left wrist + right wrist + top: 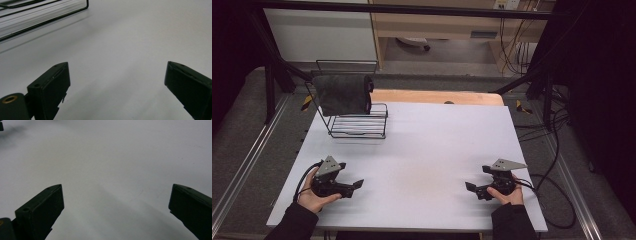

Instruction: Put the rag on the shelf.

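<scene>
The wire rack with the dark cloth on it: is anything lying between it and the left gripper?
No. In the high view the white table is bare between the left gripper and the wire rack holding the dark cloth.

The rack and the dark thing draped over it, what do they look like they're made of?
The rack looks like thin metal wire with a black coating: slim parallel bars and a bent frame. The dark cloth draped over its top rail seems soft matte fabric, perhaps a towel: it hangs and folds.
</scene>
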The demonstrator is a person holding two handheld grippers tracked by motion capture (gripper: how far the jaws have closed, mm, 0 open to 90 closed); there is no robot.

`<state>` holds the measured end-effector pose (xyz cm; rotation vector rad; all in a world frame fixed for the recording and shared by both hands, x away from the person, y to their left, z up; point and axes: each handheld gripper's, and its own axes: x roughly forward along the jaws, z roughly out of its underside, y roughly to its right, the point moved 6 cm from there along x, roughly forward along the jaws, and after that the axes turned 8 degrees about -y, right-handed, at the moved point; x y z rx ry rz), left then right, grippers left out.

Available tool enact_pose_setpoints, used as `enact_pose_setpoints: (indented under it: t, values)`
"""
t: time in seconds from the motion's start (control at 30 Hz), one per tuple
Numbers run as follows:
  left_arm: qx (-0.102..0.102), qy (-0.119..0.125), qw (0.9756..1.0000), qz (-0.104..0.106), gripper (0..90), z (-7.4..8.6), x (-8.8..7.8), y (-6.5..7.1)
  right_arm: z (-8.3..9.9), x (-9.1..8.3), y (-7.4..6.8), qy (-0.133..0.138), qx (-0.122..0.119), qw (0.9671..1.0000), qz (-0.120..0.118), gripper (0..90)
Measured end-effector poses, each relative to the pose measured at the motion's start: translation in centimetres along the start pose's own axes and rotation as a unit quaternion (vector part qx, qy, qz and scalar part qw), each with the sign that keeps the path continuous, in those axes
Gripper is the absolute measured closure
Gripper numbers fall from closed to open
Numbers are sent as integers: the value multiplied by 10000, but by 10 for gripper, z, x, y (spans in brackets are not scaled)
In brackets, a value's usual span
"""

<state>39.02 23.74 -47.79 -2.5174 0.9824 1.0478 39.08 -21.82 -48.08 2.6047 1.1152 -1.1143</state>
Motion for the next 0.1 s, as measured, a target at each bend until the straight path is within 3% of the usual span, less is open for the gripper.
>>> enact_pose_setpoints:
  t: [0.1]
  values:
    - [40,-45,10000,5,63,2,2,1,0,1,0,-8,-5,10000,-9,8]
